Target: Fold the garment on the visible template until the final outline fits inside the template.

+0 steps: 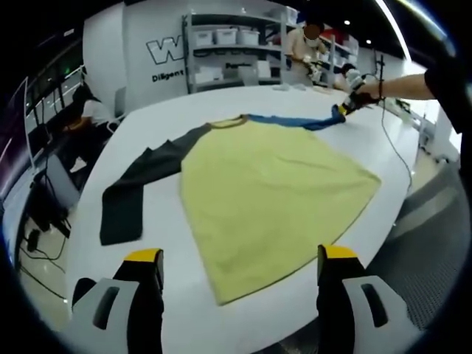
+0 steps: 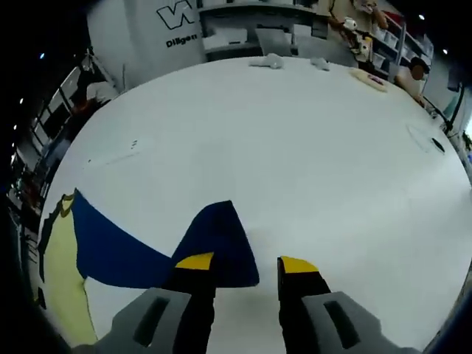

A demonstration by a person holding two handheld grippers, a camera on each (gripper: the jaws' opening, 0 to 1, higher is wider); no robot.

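A long-sleeved shirt lies spread flat on the white table [image 1: 147, 125]. Its body [image 1: 273, 192] is yellow-green, one sleeve [image 1: 140, 184] is dark grey and the other sleeve [image 1: 295, 120] is blue. My left gripper [image 1: 241, 255] hangs open over the near hem, touching nothing. A person's hand holds my right gripper [image 1: 348, 102] at the far end of the blue sleeve. In the right gripper view the blue cuff [image 2: 217, 236] lies bent on the table, partly under one jaw. The right gripper [image 2: 245, 262] stands open there, its jaws apart.
Shelves with white bins [image 1: 228, 37] line the back wall. One person [image 1: 308, 44] stands behind the table and another sits at the left [image 1: 85, 110]. A thin cable [image 1: 394, 144] runs over the table's right side. Small items [image 2: 295, 63] lie at the far edge.
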